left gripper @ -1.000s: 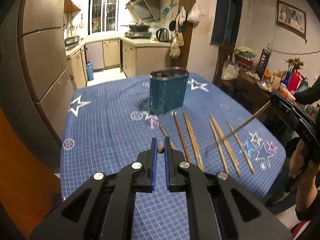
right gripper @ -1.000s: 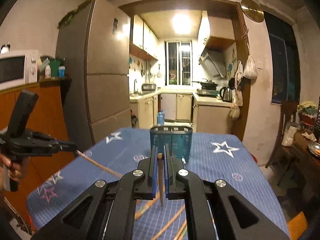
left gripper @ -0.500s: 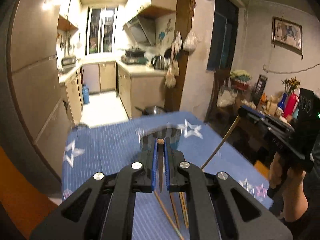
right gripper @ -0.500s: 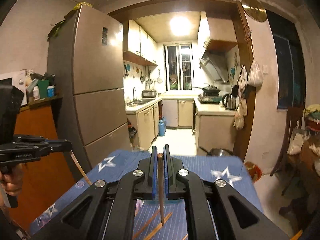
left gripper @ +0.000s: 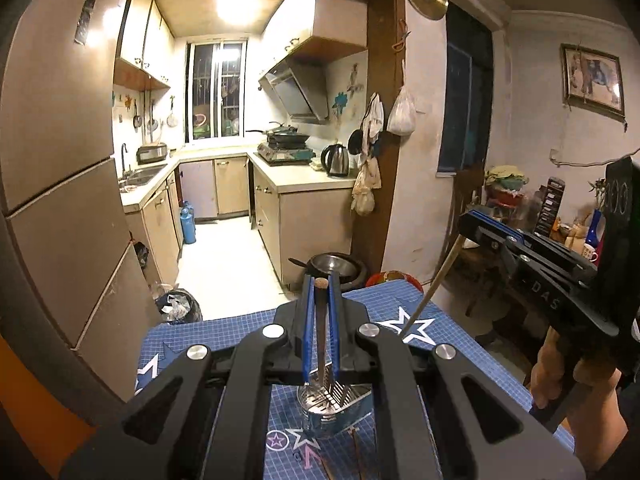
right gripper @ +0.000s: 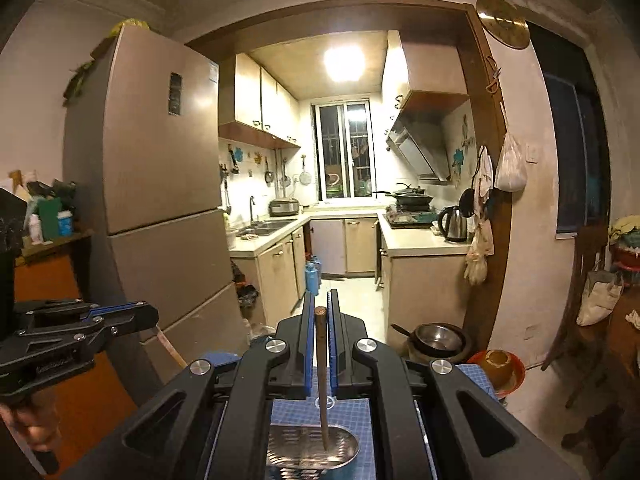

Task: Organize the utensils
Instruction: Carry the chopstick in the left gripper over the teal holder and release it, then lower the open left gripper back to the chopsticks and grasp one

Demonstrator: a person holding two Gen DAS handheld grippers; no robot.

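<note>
In the left wrist view my left gripper (left gripper: 320, 280) is shut on a brown chopstick (left gripper: 322, 344). The stick hangs down between the blue pads, its tip just above the open top of the blue utensil holder (left gripper: 360, 394). My right gripper (left gripper: 468, 220) comes in from the right, shut on a paler chopstick (left gripper: 428, 300) that slants down toward the table. In the right wrist view my right gripper (right gripper: 320, 300) clamps that chopstick (right gripper: 322, 380) upright over the holder (right gripper: 348, 440). My left gripper (right gripper: 152, 316) shows at the left edge with its stick (right gripper: 170, 346).
The holder stands on a table with a blue gridded star cloth (left gripper: 460, 360). A few loose chopsticks (left gripper: 356, 452) lie nearer to me. A tall fridge (left gripper: 60, 220) is on the left. A metal pot (left gripper: 334, 266) sits on the floor beyond the table. A person's hand (left gripper: 560, 372) holds the right gripper's handle.
Both grippers rose from near the tabletop and moved forward, each carrying a chopstick. They now stand above the holder, which has slid from the middle of each view to the bottom.
</note>
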